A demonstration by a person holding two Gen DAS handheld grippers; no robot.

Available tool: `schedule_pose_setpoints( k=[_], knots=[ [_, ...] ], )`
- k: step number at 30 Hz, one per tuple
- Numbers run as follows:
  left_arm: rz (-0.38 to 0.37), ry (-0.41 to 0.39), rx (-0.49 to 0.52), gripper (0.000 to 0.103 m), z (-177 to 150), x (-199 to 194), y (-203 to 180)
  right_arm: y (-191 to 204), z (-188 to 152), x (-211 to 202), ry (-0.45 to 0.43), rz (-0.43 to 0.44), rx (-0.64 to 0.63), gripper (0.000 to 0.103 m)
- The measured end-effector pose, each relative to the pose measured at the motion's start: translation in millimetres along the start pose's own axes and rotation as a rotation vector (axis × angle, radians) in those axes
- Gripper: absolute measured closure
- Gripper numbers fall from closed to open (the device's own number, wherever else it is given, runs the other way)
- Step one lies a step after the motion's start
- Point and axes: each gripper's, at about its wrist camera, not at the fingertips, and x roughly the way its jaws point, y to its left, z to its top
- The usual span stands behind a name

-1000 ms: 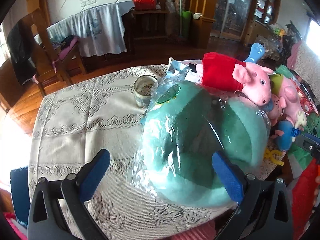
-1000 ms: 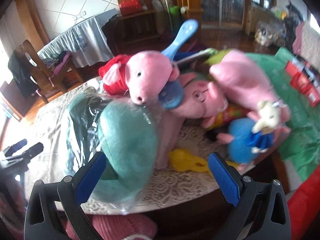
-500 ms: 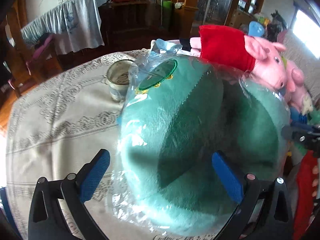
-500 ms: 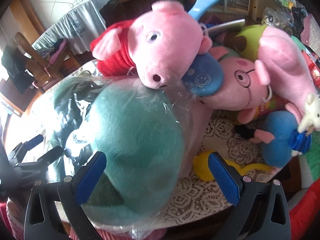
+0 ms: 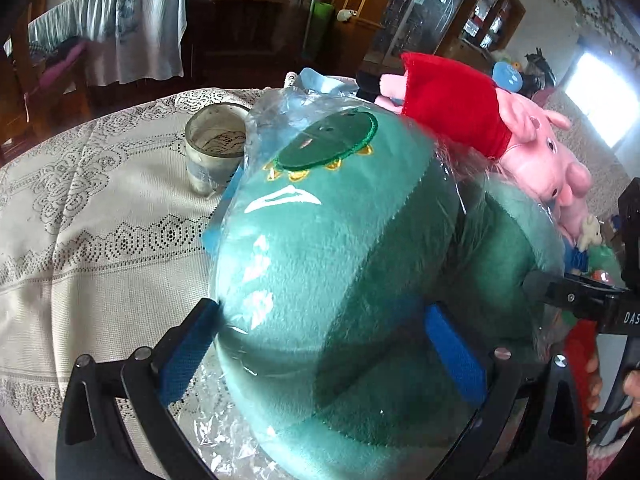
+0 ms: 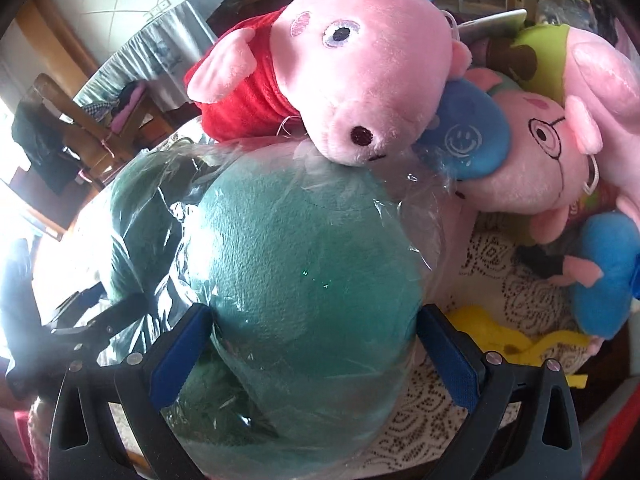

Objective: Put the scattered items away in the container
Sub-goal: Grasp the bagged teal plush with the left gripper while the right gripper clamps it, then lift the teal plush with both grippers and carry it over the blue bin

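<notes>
Straddling the big green plush (image 5: pixel 332 264) in its clear wrap, the left gripper (image 5: pixel 320 344) has its jaws wide, blue pads at each side of it on the lace-covered counter (image 5: pixel 80 216), glass jar (image 5: pixel 214 146) behind. Right wrist view: the right gripper (image 6: pixel 316 344) brackets the same plush, jaws spread, with the red-dressed pink pig (image 6: pixel 352 80) lying on top.

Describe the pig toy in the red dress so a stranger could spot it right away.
Find the big green plush wrapped in clear plastic on the lace tablecloth. The pig in the red dress lies across its top, snout down. Unlike the neighbouring pink pig with glasses, it wears red.
</notes>
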Motion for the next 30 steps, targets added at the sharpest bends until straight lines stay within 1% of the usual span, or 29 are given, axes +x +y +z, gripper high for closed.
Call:
schedule_pose_setpoints(
  k=[2, 5, 6, 8, 9, 10, 11, 12, 13, 15, 16, 17, 20, 24, 26, 27, 29, 30],
  knots=[
    [-0.018, 0.001, -0.025, 0.0, -2, 2, 4, -1, 1, 2, 0.001, 0.004, 0.001, 0.0],
    [-0.009, 0.001, -0.04, 0.0, -1, 4, 5, 0, 1, 4, -0.001, 0.005, -0.005, 0.0],
    [-0.005, -0.002, -0.043, 0.003, -1, 4, 5, 1, 1, 4, -0.003, 0.004, -0.01, 0.0],
    [-0.003, -0.016, -0.041, 0.014, -2, -1, 2, 2, 1, 5, -0.006, 0.003, -0.02, 0.0],
    [-0.001, -0.022, -0.038, 0.018, -3, -4, 1, 3, 1, 5, -0.008, 0.002, -0.024, 0.002],
    [0.002, -0.029, -0.034, 0.024, -4, -9, 0, 4, 1, 5, -0.009, 0.002, -0.029, 0.003],
    [0.005, -0.036, -0.028, 0.028, -4, -12, -1, 4, 1, 6, -0.011, 0.001, -0.034, 0.005],
    [0.003, -0.038, -0.024, 0.028, -5, -13, -1, 5, 1, 6, -0.013, 0.0, -0.039, 0.005],
    [-0.001, -0.038, -0.02, 0.028, -5, -13, 0, 6, 1, 6, -0.014, -0.001, -0.043, 0.005],
    [-0.014, -0.036, -0.022, 0.02, -6, -10, 1, 5, 2, 8, -0.015, 0.002, -0.045, 0.0],
    [-0.015, -0.027, -0.023, 0.009, -5, -5, 3, 2, 2, 10, -0.011, 0.013, -0.032, 0.0],
    [-0.015, -0.019, -0.023, 0.0, -4, 0, 5, 0, 2, 12, -0.012, 0.027, -0.023, 0.0],
    [-0.02, -0.034, -0.015, 0.0, -5, 9, 4, -2, 1, 13, -0.024, 0.037, -0.016, 0.0],
    [-0.013, -0.043, -0.029, 0.0, 0, 13, 3, -2, 3, 18, -0.035, 0.041, -0.012, 0.0],
    [-0.002, -0.049, -0.018, 0.009, -1, 10, -1, 2, 5, 20, -0.026, 0.028, -0.028, 0.0],
    [0.004, -0.053, -0.01, 0.012, -1, 7, -3, 7, 5, 20, -0.022, 0.013, -0.046, 0.0],
    [0.017, -0.054, -0.005, 0.022, -4, -1, -6, 18, 4, 18, -0.022, -0.02, -0.081, 0.001],
    [0.024, -0.054, -0.005, 0.024, -5, -6, -7, 23, 3, 17, -0.024, -0.03, -0.095, 0.002]
  ],
)
